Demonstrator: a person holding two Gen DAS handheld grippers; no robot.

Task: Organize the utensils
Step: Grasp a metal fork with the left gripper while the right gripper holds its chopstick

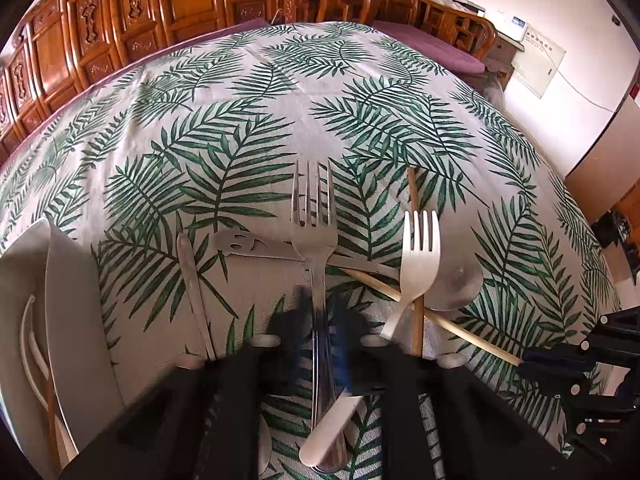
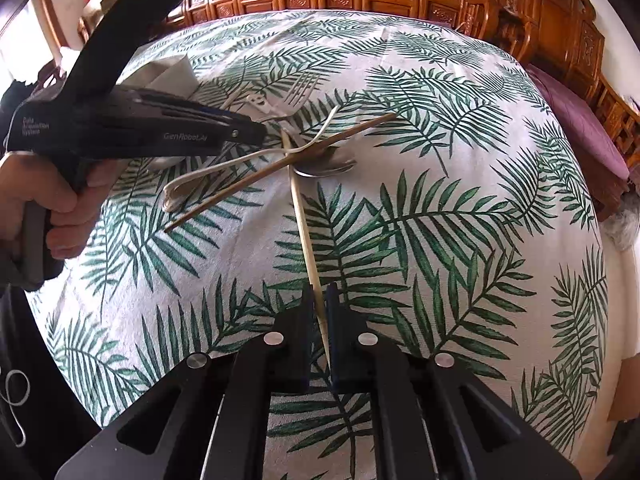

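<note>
Two grips: both jaws are closing on one utensil each.
Left gripper (image 1: 320, 320): jaws nearly shut, pinching the neck of the steel fork (image 1: 314, 236); tines are pointing ahead of the jaws.
Right gripper (image 2: 318, 312): jaws nearly shut, clamping the pale chopstick (image 2: 302, 216), which is running ahead into the pile.
Done so far: a white tray (image 1: 68, 300), left of the left jaws, is already holding a few thin pieces.
Left to do: white plastic fork (image 1: 418, 252), brown chopstick (image 1: 414, 248), steel spoon (image 1: 456, 280), smiley-cutout utensil (image 1: 248, 246) are lying crossed on the desk (image 1: 280, 92).
Materials: polished metal, matte plastic, slim bamboo sticks; woven leaf-print cloth is covering the desk.
</note>
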